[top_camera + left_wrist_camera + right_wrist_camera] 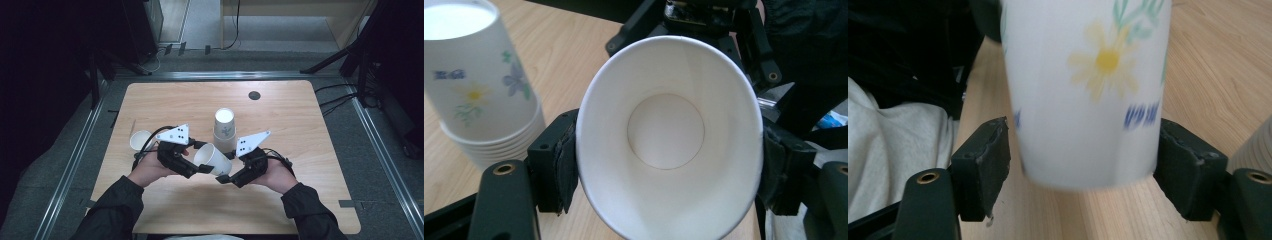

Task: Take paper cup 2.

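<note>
We see a white paper cup [212, 159] held off the wooden table [300, 130], tipped on its side between both grippers near the table's near-middle. The left gripper [204, 168] clamps the cup near its open rim; in the left gripper view the mouth [669, 135] faces the camera and both pads press against the rim's sides. The right gripper [223, 179] sits at the cup's base end. In its own view the flowered wall [1088, 90] stands between the two jaws, a small gap at the left pad [985, 162], so we cannot tell whether it grips. Just beyond stands a stack of upturned cups [224, 131]. Another cup [141, 140] lies at far left.
</note>
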The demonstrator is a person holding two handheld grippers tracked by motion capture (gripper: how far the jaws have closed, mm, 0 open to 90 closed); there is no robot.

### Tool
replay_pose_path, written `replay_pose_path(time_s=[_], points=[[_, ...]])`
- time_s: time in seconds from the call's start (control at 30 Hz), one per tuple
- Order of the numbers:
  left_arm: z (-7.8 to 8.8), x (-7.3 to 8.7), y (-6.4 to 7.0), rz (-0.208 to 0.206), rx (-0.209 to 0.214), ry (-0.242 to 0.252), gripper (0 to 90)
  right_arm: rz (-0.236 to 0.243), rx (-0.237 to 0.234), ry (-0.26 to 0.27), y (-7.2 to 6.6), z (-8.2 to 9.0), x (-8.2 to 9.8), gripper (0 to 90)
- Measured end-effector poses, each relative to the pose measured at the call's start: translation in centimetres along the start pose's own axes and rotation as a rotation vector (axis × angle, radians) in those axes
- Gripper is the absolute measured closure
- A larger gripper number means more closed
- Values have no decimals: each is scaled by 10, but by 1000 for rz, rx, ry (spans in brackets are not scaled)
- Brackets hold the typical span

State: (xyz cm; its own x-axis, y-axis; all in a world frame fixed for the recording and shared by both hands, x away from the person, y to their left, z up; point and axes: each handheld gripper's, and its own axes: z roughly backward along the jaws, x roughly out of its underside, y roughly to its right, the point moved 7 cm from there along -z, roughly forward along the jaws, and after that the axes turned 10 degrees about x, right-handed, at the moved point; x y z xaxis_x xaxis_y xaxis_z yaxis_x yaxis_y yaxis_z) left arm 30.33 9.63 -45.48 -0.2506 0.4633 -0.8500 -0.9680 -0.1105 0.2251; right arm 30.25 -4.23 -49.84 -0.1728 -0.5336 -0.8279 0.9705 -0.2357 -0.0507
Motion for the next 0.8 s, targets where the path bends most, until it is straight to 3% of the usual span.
replay_pose_path(time_s=[0.23,0.47,0.67,0.8], points=[[10,3,-6,13,-23,-15,248,-11,48,-31,6,-1,8,243],[12,9,-10,9,-55,-75,248,-24,122,-33,13,-4,14,215],[11,17,-16,30,-97,-148,248,-57,129,-41,13,-9,18,191],[14,19,-18,39,-112,-158,248,-53,143,-61,14,-12,21,191]])
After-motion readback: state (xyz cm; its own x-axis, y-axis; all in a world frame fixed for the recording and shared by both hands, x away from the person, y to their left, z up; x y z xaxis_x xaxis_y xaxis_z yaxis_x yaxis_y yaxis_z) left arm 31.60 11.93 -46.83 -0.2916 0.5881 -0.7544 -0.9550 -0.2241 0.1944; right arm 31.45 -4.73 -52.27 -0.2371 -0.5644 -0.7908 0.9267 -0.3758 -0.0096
